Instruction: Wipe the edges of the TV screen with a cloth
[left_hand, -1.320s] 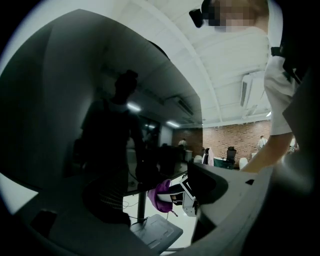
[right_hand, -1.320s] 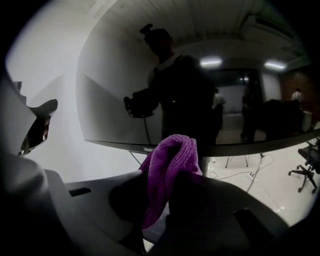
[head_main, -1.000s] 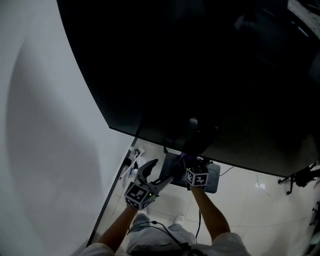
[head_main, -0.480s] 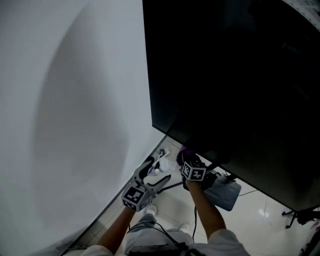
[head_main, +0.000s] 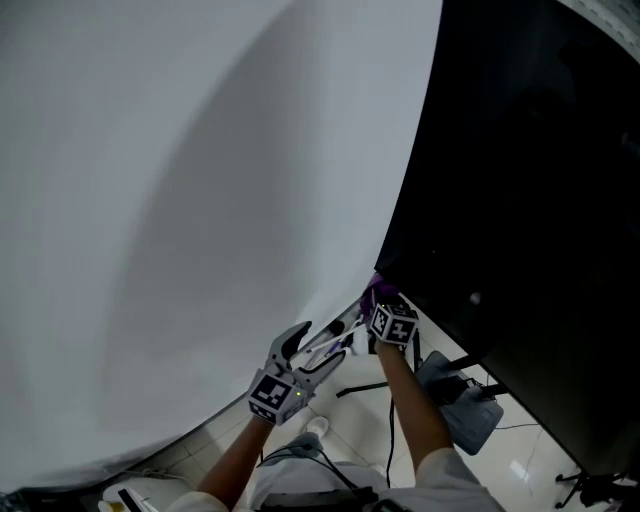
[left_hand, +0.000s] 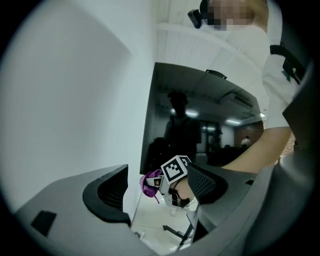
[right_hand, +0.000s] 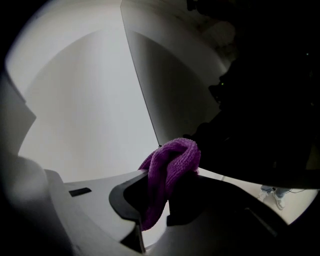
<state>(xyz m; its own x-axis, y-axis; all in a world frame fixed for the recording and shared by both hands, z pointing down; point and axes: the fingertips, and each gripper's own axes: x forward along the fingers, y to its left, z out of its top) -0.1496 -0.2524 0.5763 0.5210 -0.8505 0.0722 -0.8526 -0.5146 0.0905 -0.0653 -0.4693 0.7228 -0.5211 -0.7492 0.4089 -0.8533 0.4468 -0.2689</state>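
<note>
Head view is looking down past the person's two forearms, which are reaching up from the bottom edge. The left gripper (head_main: 322, 342) is hanging lowest and nearest, just in front of the pale wall (head_main: 190, 210). Its jaws are standing wide apart with nothing between them. In the left gripper view, the gap between them is framing only the other gripper farther off.

Just beyond and slightly higher, the right gripper (head_main: 377, 300) is reaching up, its marker cube (head_main: 392, 325) facing the camera. Its jaws are closing tightly on a purple cloth (head_main: 374, 289). In the right gripper view, the cloth (right_hand: 170, 167) is bunching into a fold that is sticking out past the jaw tips, with a tail drooping down between them.

That fold is sitting at the lower corner of the TV screen (head_main: 530, 190), right where the dark panel's edge is running beside the wall. Whether the cloth is actually pressing on the frame is not clear.

The screen is filling the right side of the head view, tilting away and reflecting a dim room.

Below it, on the glossy tiled floor (head_main: 525, 470), a grey bag (head_main: 468, 412) is lying among black cables.
</note>
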